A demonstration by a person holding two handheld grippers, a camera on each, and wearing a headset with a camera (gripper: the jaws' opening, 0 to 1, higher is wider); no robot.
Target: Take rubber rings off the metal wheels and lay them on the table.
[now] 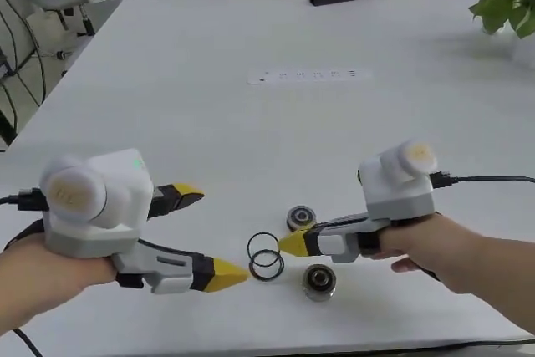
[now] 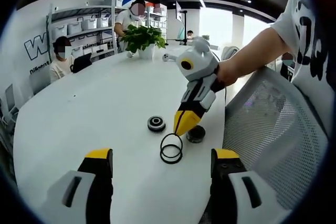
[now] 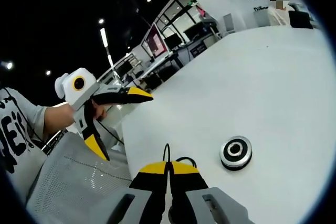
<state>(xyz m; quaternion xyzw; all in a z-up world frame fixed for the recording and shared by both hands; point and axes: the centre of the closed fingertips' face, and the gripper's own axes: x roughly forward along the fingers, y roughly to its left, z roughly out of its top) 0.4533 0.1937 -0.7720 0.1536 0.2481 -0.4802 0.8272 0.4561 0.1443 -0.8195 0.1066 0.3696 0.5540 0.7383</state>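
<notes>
Yellow-tipped left gripper [image 1: 209, 234]: hanging over the white desk [image 1: 251, 123], jaws standing wide apart, carrying nothing.

Rubber rings [image 1: 266, 258], two, black: lying overlapped on the desk between the grippers. Judged light, thin, floppy and grippy; best pinched across the cord at an outer arc.

Metal wheels [image 1: 318, 280], two: sitting just right of the rings. Likely heavy, stiff and prone to sliding.

Right gripper [image 1: 292, 242]: jaws pressing together, tips touching a ring's edge; whether they are pinching it is unclear.

Desk's front edge is lying near the wheels; open room is stretching beyond.
</notes>
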